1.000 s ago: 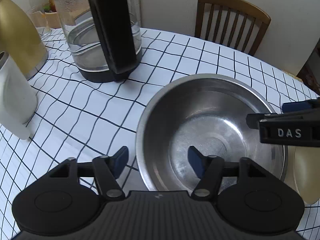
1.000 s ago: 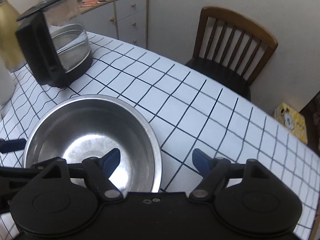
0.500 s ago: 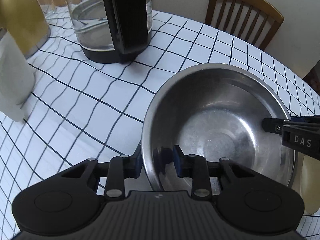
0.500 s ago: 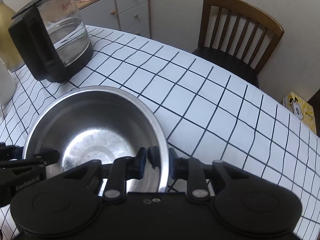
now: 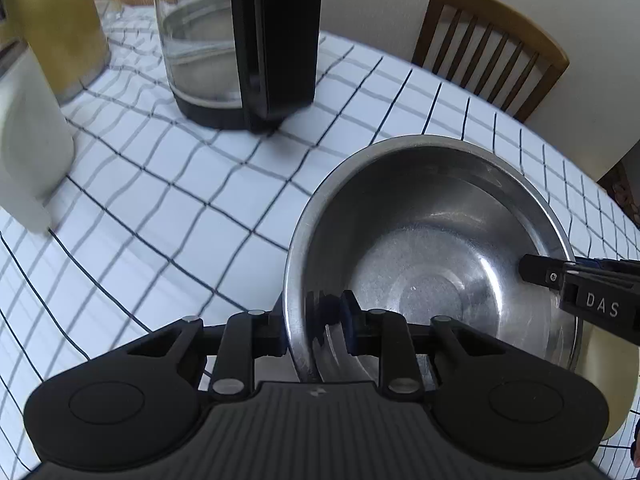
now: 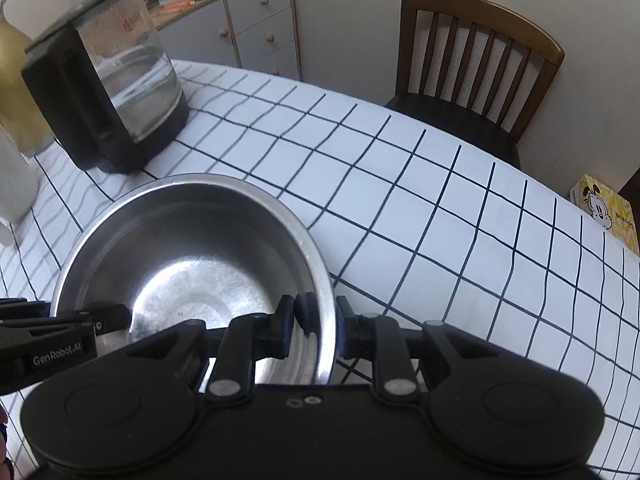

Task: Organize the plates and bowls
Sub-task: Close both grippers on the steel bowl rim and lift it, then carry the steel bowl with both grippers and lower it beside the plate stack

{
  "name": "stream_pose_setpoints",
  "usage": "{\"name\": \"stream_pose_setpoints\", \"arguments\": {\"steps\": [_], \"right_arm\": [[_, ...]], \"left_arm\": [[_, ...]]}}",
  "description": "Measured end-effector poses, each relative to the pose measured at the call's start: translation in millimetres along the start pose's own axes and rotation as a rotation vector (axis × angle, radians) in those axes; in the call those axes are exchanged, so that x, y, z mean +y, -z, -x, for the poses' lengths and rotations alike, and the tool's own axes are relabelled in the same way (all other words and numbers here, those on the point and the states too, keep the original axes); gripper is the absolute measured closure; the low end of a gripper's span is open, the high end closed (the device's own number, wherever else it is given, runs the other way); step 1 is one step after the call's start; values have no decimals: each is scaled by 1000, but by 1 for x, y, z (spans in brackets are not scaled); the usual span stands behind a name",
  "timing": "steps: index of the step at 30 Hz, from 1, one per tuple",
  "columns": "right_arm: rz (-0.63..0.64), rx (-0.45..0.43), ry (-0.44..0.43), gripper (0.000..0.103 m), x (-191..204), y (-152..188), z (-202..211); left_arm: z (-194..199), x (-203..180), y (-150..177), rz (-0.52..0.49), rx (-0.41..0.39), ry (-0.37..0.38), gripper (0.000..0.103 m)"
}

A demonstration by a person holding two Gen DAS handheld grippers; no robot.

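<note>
Left wrist view: left gripper (image 5: 314, 320), jaws just closing, pinches the steel bowl (image 5: 432, 248) by its near-left rim; right gripper (image 6: 316, 322) nips the opposite rim, "DAS" and "GenRobot.AI" on their sides. Bowl mouth-up on the checked tablecloth (image 6: 440, 220); glass kettle (image 6: 120, 92), wooden chair (image 6: 476, 64) beyond.

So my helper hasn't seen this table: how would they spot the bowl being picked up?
On the round table with the white, black-gridded cloth, look in front of the black-handled glass kettle. The wide, shiny stainless-steel bowl there is empty, the only metal dish, with the left gripper and right gripper clamped on opposite rims.
</note>
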State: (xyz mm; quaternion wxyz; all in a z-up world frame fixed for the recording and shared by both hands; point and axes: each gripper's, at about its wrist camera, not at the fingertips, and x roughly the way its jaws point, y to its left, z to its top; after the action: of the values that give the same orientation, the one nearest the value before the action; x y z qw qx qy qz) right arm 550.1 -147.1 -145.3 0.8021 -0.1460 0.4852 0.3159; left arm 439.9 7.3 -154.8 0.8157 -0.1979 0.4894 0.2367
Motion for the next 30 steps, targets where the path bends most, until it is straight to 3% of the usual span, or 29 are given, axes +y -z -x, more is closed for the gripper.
{"name": "stream_pose_setpoints", "arguments": {"steps": [8, 15, 30], "right_arm": [[-31, -55, -14, 83, 0, -9, 39], [-73, -108, -8, 84, 0, 5, 98], [-243, -134, 99, 85, 10, 107, 220]], "left_arm": [[43, -1, -11, -32, -44, 21, 79], [95, -8, -2, -91, -69, 65, 79], [184, -18, 82, -287, -54, 188, 79]]}}
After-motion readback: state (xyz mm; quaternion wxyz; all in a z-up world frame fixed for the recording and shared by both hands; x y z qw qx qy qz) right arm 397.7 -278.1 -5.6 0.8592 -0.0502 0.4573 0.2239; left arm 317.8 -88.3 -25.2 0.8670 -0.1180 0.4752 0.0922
